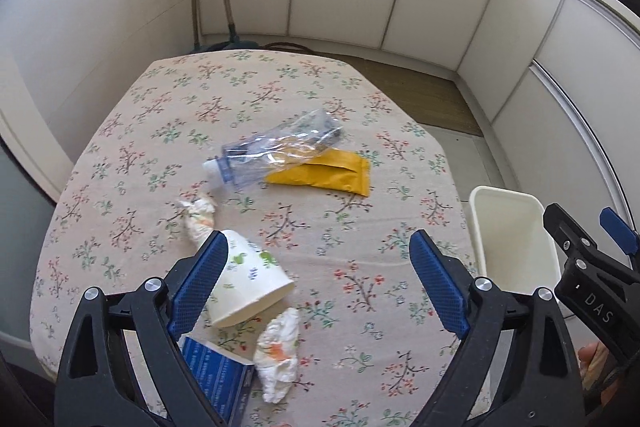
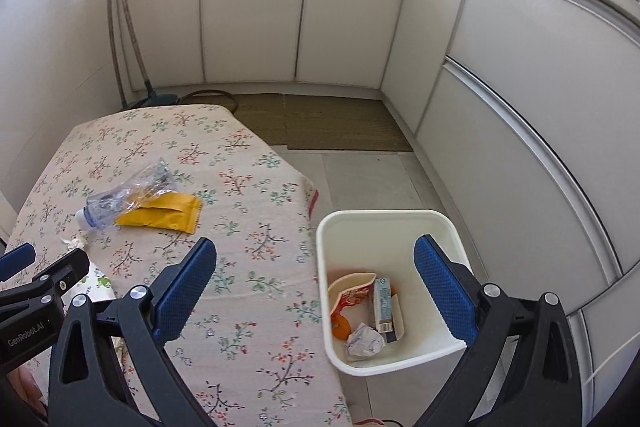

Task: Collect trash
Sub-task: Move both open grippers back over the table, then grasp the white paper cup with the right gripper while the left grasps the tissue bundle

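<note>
The table (image 1: 360, 99), covered in a flowered cloth, fills most of the left wrist view and the left half of the right wrist view. White cabinets (image 2: 352, 19) curve behind it from 10 to 3 o'clock, with a woven mat (image 2: 344, 123) on the floor at their foot.

Beside the table's edge, at 5 o'clock in the right wrist view, stands a white bin (image 2: 404, 359). It holds a crumpled paper ball (image 2: 364, 341), a small carton (image 2: 385, 307), a red-and-white wrapper (image 2: 352, 297) and something orange (image 2: 341, 327).

The left gripper (image 1: 316, 281) hangs over the near half of the table with its blue fingers (image 1: 438, 283) spread wide and nothing between the pads. The right gripper (image 2: 316, 291) is likewise spread and empty, one finger above the cloth, the other above the bin.

On the table, near the centre of the left wrist view, a crushed clear bottle (image 1: 276, 151) lies partly over a yellow packet (image 1: 332, 175). At 7 o'clock from them a paper cup (image 1: 250, 283) lies on its side, just beside the left finger. A blue box (image 1: 218, 379) lies at 6 o'clock, a crumpled tissue (image 1: 278, 353) just beside it, and a smaller tissue (image 1: 198, 217) sits between cup and bottle.
</note>
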